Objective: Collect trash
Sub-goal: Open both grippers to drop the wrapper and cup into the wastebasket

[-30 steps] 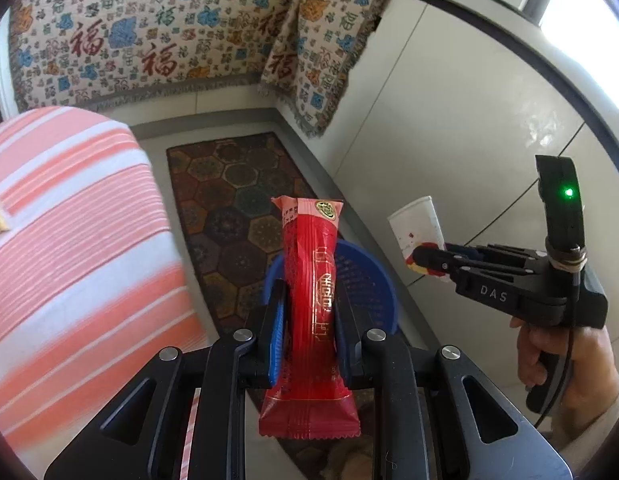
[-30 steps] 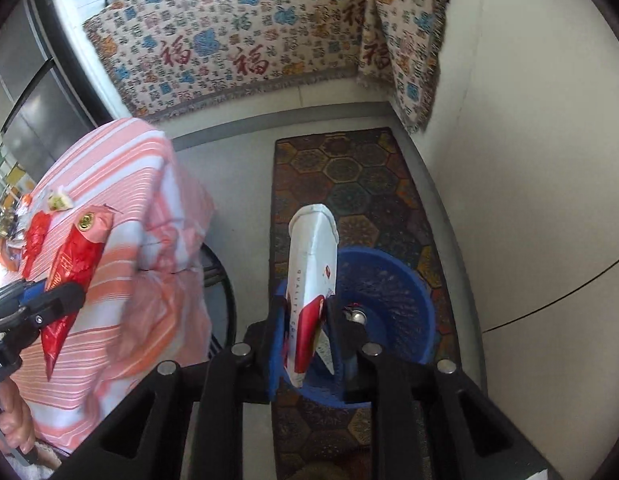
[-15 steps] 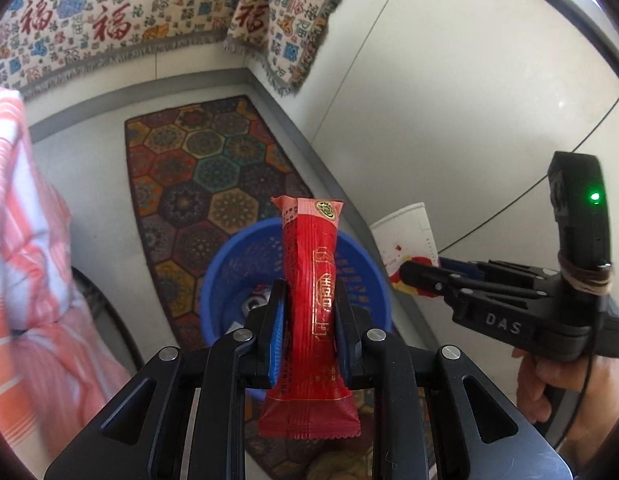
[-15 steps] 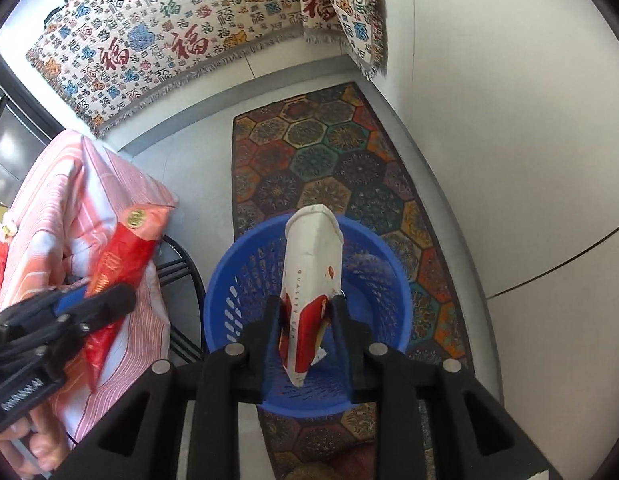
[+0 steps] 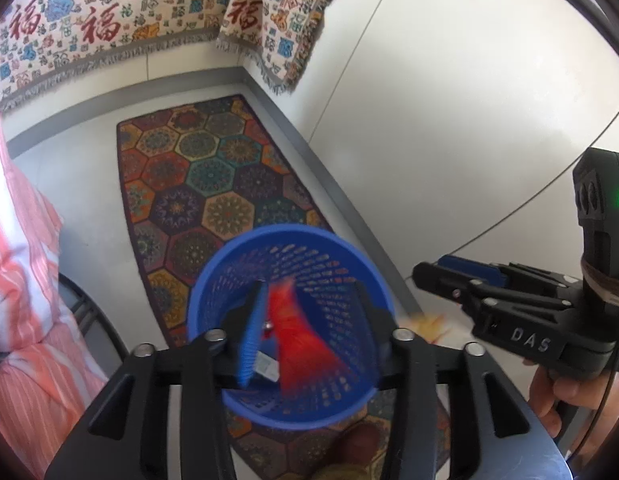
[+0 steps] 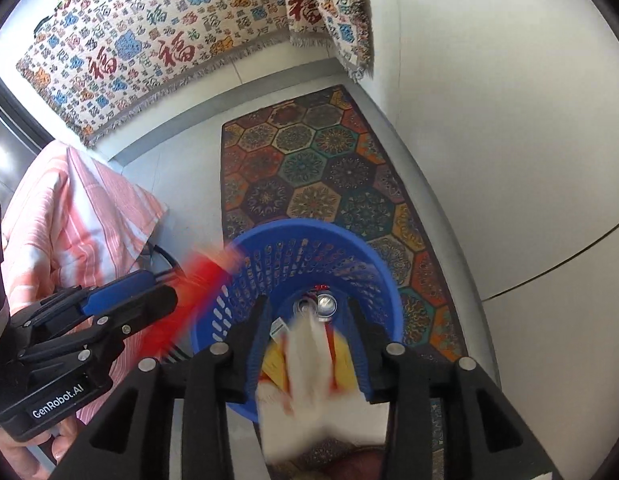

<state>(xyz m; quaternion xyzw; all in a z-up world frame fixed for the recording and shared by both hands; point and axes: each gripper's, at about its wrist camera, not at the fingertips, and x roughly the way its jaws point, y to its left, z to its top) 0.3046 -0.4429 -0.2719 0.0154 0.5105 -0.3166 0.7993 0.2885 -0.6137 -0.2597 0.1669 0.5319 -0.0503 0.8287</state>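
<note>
We have both grippers poised over the blue mesh basket (image 5: 287, 320) on the patterned rug (image 5: 213, 184). The left gripper (image 5: 309, 332) has just been opening its jaws; they stand released, and the red snack wrapper (image 5: 305, 340) is a blur dropping between them into the basket. The right gripper (image 6: 309, 344) has likewise just been opening, and the white paper cup (image 6: 309, 376) is blurred and loose between its parted jaws, above the basket's near rim. We judge the cup the risk: it sits close to that near rim and could clip it and tumble onto the rug. The wrapper could catch on the jaw. Room is tight: wall (image 5: 449, 120) close on one side, striped cloth (image 6: 73, 216) on the other, clear space only above
</note>
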